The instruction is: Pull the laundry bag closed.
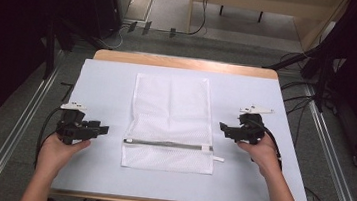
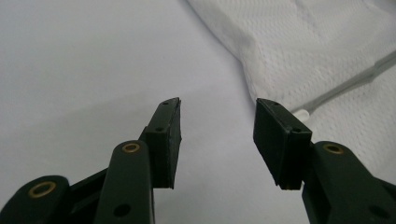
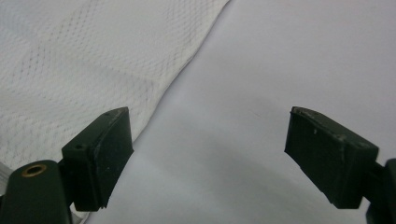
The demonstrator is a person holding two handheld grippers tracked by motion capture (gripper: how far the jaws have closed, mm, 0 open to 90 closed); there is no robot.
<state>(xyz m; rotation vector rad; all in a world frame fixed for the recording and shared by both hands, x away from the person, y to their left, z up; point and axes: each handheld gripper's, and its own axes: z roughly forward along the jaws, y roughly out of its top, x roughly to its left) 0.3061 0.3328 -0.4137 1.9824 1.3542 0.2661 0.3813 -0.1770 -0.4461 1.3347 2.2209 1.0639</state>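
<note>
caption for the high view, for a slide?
Two hand-held tongs, left and right, open either side of a flat white mesh laundry bag on the table.

No legible text or labels anywhere.

The right gripper (image 3: 208,154) holds its two black jaws wide apart with nothing between them, over the pale table cover (image 3: 289,60). The white mesh bag (image 3: 84,65) lies left, its edge running just beside the left jaw.

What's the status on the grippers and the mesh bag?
Left gripper and right gripper open, empty. Mesh bag flat between them, zipper closed. Nothing in the way.
</note>
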